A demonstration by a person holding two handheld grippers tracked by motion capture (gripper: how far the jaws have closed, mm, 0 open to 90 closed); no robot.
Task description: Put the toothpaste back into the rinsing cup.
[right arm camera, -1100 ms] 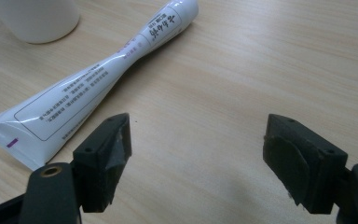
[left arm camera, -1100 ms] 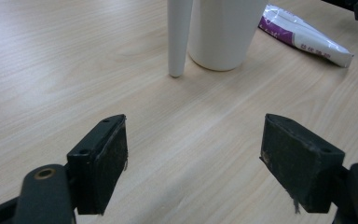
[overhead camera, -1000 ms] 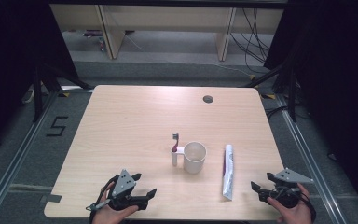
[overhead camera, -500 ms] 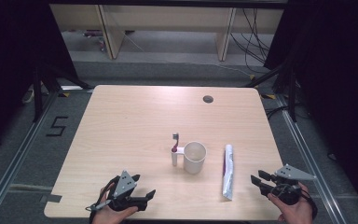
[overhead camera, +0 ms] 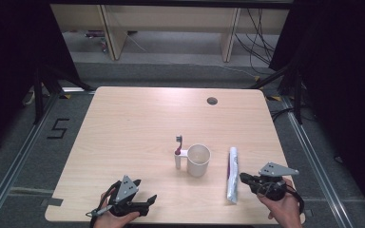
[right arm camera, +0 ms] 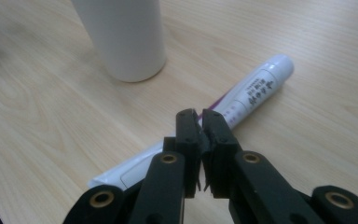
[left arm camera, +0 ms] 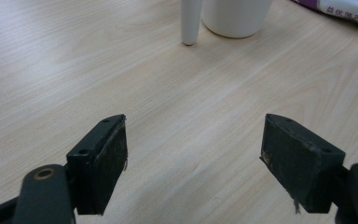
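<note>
Since the earlier frame, the right gripper (overhead camera: 243, 177) had slid toward nine o'clock to the toothpaste tube (overhead camera: 232, 175), and its jaws had just been closing, now pressed together with nothing between them. At the left, the left gripper (overhead camera: 150, 199) rested near the table's (overhead camera: 123, 128) six o'clock edge, jaws spread wide and empty over bare wood. Toward two o'clock of it lay a toothbrush (overhead camera: 177, 152) with a white handle, just beside a white cup (overhead camera: 198, 160). At three o'clock of the cup lay the tube, white with a purple stripe and printed lettering, flat on the table, running from twelve to six o'clock. The shut jaw tips hung above the tube; contact could not be told.
</note>
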